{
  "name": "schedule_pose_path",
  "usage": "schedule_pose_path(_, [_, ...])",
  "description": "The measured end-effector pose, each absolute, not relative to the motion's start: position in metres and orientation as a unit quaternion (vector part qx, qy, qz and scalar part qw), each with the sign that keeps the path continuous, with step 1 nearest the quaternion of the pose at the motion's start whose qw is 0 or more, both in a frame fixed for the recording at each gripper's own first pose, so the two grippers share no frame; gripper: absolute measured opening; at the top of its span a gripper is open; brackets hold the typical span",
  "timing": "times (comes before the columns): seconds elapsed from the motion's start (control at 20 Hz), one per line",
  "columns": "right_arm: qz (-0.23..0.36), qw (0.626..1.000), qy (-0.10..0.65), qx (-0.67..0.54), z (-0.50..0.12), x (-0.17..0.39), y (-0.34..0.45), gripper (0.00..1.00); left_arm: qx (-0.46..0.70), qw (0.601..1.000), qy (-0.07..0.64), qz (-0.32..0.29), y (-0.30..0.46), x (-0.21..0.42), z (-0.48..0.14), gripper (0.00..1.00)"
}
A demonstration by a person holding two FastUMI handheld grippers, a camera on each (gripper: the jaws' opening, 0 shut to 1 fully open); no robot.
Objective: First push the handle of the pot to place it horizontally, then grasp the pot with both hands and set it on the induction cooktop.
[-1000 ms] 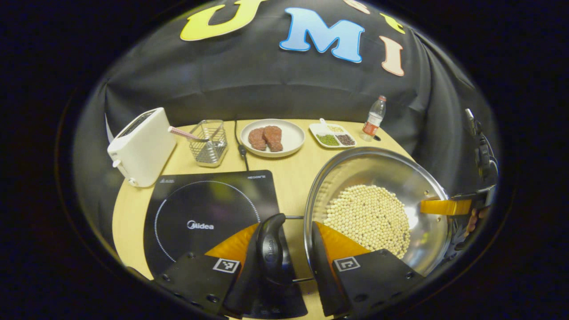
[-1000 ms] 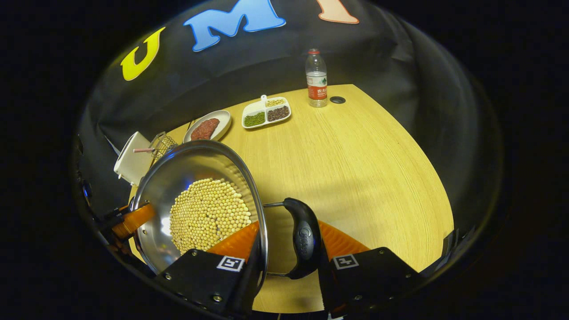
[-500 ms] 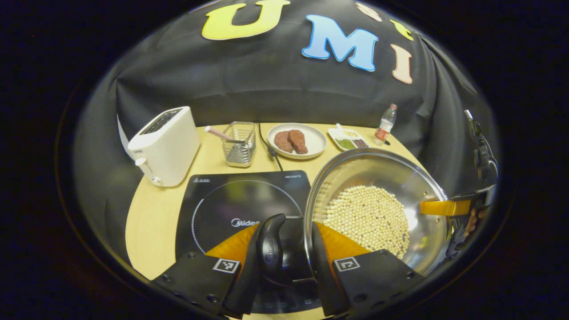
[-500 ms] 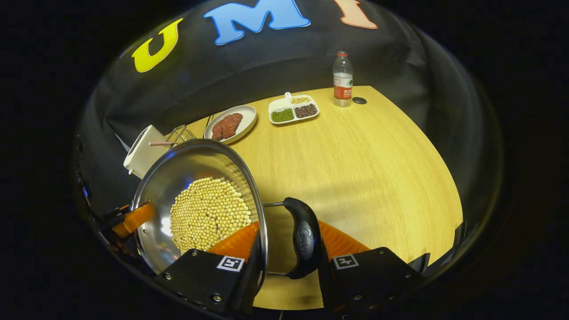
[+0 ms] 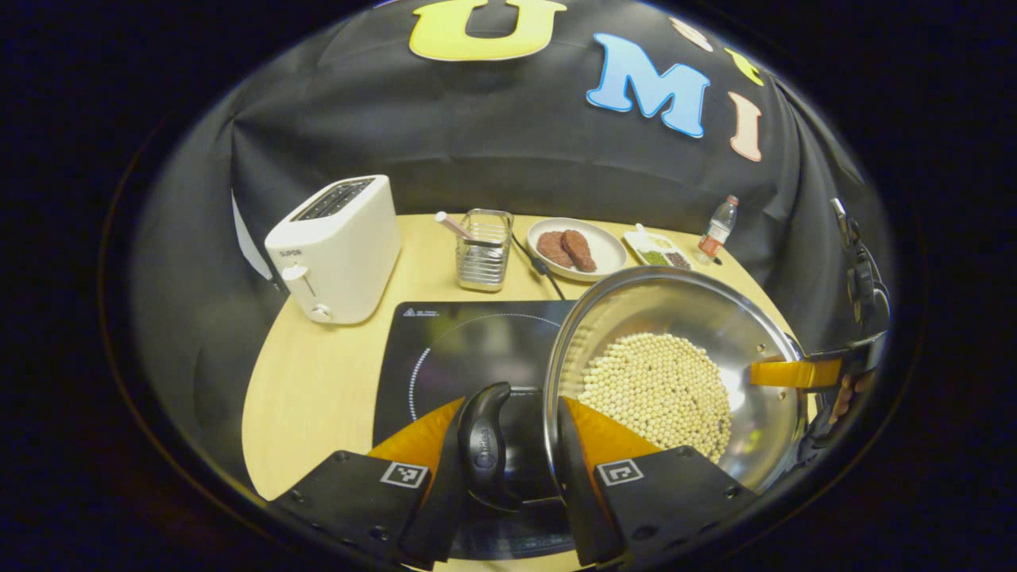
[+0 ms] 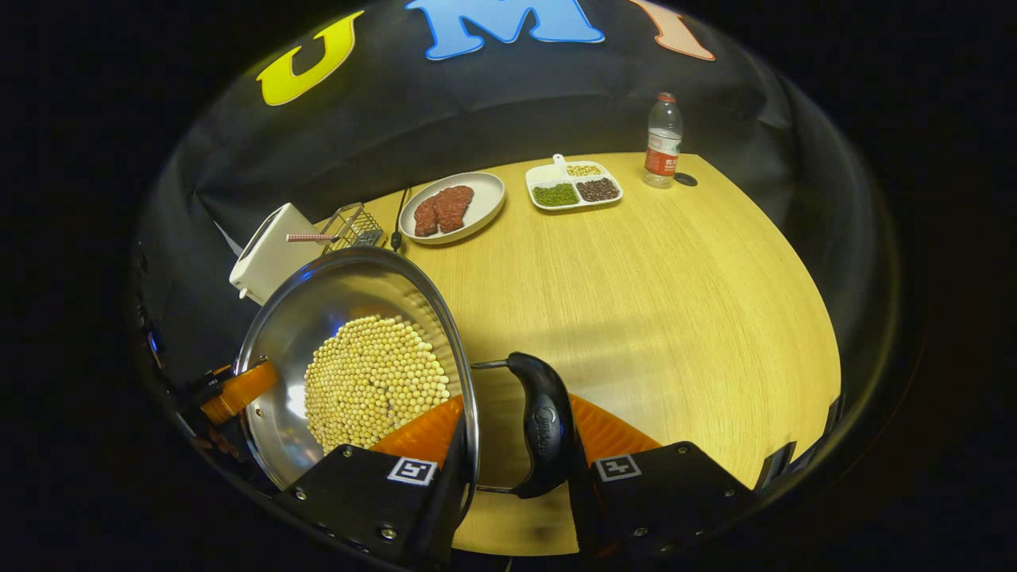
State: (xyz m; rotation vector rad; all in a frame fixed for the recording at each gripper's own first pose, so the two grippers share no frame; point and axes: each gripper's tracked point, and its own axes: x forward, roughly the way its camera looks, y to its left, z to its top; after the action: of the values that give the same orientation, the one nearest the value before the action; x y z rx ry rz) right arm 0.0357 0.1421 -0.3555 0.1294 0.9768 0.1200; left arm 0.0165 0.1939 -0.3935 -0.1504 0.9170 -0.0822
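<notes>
Left gripper view has the left tool [image 5: 508,457] at the bottom, its two fingers pinching a black side handle [image 5: 485,449] together with the rim of the steel pot [image 5: 675,318]. The pot holds pale beans [image 5: 655,393] and hangs over the right part of the black induction cooktop [image 5: 461,349]; I cannot tell if its bottom touches the glass. Far on the tabletop [image 5: 318,389] stand a white toaster [image 5: 334,246], a wire basket [image 5: 483,250] and a plate with meat [image 5: 576,248]. Right gripper view has the right tool [image 6: 516,469] pinching the opposite handle [image 6: 544,425] and rim in the same way. A divided dish [image 6: 574,187] and a water bottle [image 6: 661,143] stand far away.
</notes>
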Motion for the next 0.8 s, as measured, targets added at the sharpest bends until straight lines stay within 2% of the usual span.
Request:
schedule_pose_path(0.1, [0.059,0.879,0.469,0.062,-0.356,0.039,0.154,0.58,-0.072,0.893,0.442,-0.037,0.208,0.019,-0.394,0.6])
schedule_pose_path(0.2, [0.06,0.878,0.471,0.064,-0.355,0.043,0.168,0.58,-0.071,0.894,0.442,-0.034,0.221,0.023,-0.394,0.6])
schedule_pose_path(0.25, [0.061,0.877,0.472,0.065,-0.357,0.045,0.173,0.58,-0.069,0.893,0.442,-0.033,0.225,0.021,-0.391,0.63])
schedule_pose_path(0.5, [0.06,0.876,0.474,0.065,-0.358,0.057,0.201,0.58,-0.068,0.893,0.443,-0.031,0.257,0.039,-0.4,0.6])
schedule_pose_path(0.8, [0.057,0.875,0.476,0.063,-0.364,0.069,0.235,0.58,-0.07,0.891,0.447,-0.027,0.292,0.051,-0.408,0.63])
